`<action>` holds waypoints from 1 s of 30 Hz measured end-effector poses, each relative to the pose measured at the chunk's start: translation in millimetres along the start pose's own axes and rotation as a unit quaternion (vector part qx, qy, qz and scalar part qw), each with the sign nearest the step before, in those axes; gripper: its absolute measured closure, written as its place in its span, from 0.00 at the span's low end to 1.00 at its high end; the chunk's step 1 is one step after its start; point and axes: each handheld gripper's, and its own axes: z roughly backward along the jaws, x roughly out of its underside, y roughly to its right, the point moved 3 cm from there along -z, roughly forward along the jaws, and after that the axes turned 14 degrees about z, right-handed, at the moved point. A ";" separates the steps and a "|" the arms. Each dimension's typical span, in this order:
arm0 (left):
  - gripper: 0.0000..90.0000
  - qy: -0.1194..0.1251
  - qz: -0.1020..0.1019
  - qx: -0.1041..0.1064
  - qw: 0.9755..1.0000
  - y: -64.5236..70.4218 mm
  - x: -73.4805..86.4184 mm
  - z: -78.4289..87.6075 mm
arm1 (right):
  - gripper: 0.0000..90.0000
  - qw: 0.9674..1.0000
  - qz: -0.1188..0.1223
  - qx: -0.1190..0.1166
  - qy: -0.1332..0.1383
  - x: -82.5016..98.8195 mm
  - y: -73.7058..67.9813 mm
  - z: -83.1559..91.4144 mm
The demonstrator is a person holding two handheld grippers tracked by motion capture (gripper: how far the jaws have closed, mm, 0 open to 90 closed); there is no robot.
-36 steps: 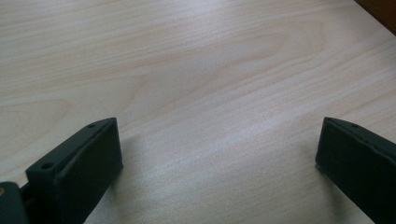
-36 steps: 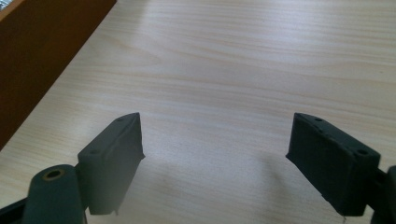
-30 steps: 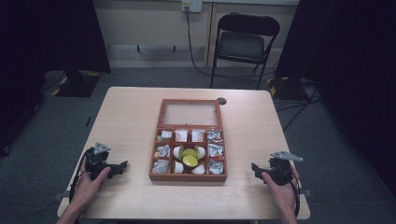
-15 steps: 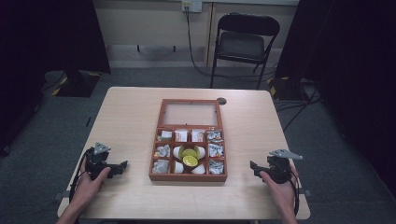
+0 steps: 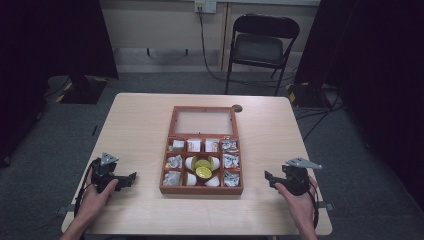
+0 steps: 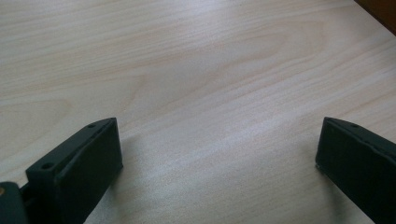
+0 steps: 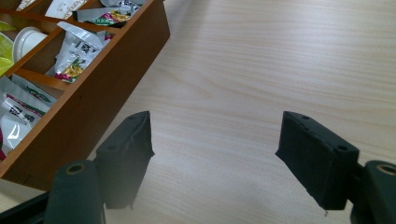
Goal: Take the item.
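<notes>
A wooden compartment box (image 5: 202, 189) lies mid-table with its glass-panelled lid (image 5: 202, 121) folded back. It holds sachets, white cups and yellow-lidded pods (image 5: 202, 172). My left gripper (image 5: 131, 177) rests on the table left of the box and points toward it; its jaws stand wide apart over bare wood (image 6: 217, 135), so it is open. My right gripper (image 5: 267, 176) rests to the right of the box. It is open too, and its jaws have just been closing with nothing between them (image 7: 215, 126). The box wall (image 7: 107, 79) is just beyond its left jaw.
The light wooden table (image 5: 140, 125) has a small dark round fitting (image 5: 237, 108) behind the box. A black folding chair (image 5: 262, 45) stands beyond the far edge. Cables run across the grey floor at the right.
The right hand has edged slightly toward the box. The left hand and the box have kept still.
</notes>
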 end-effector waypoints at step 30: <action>0.00 0.000 0.000 0.000 1.000 0.0 0.0 0.0 | 0.34 0.998 0.026 -0.034 0.040 -47.9 -19.5 -6.5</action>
